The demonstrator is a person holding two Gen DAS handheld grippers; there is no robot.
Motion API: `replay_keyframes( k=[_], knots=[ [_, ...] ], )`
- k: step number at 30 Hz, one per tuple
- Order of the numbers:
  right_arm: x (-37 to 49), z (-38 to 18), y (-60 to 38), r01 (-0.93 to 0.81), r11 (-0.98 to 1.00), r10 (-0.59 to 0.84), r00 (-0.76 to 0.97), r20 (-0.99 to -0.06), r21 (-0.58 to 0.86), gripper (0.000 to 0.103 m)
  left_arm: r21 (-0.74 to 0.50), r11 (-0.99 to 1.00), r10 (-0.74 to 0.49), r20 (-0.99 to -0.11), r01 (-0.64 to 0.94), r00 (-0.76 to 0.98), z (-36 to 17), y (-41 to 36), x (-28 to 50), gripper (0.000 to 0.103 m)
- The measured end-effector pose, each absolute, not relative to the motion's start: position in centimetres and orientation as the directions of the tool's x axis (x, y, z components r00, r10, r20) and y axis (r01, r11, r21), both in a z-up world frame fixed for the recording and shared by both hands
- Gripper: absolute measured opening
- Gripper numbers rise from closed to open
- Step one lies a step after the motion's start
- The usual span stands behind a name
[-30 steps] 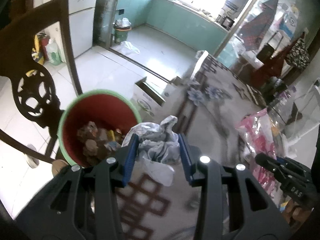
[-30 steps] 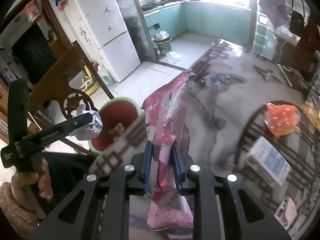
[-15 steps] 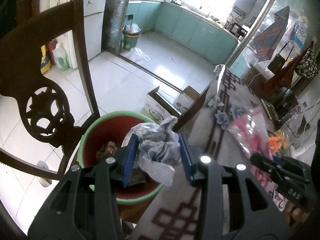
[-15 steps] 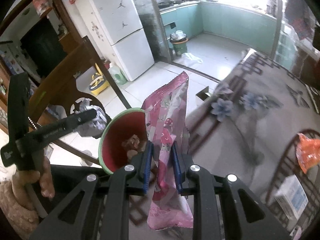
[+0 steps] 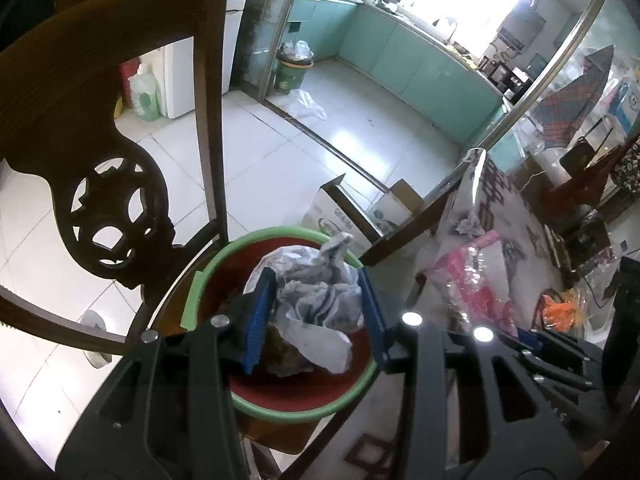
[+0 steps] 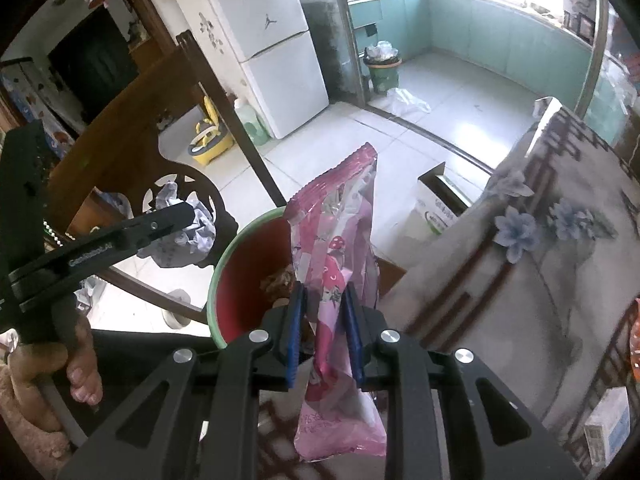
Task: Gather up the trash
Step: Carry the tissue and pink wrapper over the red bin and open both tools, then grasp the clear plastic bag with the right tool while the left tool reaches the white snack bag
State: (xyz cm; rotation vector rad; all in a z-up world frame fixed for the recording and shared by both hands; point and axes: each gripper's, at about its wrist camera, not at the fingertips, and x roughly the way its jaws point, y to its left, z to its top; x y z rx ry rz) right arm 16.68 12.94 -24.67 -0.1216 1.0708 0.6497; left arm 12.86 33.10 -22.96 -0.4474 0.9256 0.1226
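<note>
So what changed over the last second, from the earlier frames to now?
Both tongs travelled off the table toward the bin. The left tongs now hold the crumpled paper over its opening; the right tongs bring the pink wrapper up beside its rim. Both grips unchanged, nothing released.

A crumpled ball of white paper [image 5: 316, 300] is squeezed between two blue pads, right above a round bin [image 5: 280, 404]. The bin is red inside with a green rim, and it already has some brown scraps [image 6: 280, 280] at the bottom. A long pink snack bag [image 6: 340, 280] with little pictures on it stands almost straight up, pinched in its middle, just beside the bin's rim.
</note>
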Motion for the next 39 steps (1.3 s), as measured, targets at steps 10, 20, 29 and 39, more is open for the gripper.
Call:
replay_keyframes(
  k=[10, 20, 29, 39],
  knots=[
    [18.0, -25.2, 14.2, -0.549, 0.812, 0.427, 0.326, -0.843, 0.199, 0.053, -0.361, 0.863, -0.059, -0.766, -0.353, 0.640, -22.8, 34.9, 13.0, 0.080],
    [15.0, -22.0, 9.7, -0.510, 0.842, 0.419, 0.406, -0.812, 0.179, 0.066, -0.309, 0.906, -0.072, -0.784, -0.288, 0.616, -23.3, 32.2, 13.7, 0.080],
    [9.9, -20.6, 0.7, -0.359, 0.920, 0.326, 0.473, -0.819, 0.159, 0.071, -0.285, 0.928, -0.079, -0.782, -0.241, 0.618, -23.4, 29.3, 13.2, 0.080],
    [3.2, -22.9, -15.9, -0.008, 0.986, 0.150, 0.489, -0.859, 0.168, 0.072, -0.252, 0.950, -0.080, -0.764, -0.182, 0.641, -23.1, 24.9, 12.3, 0.080]
  ],
)
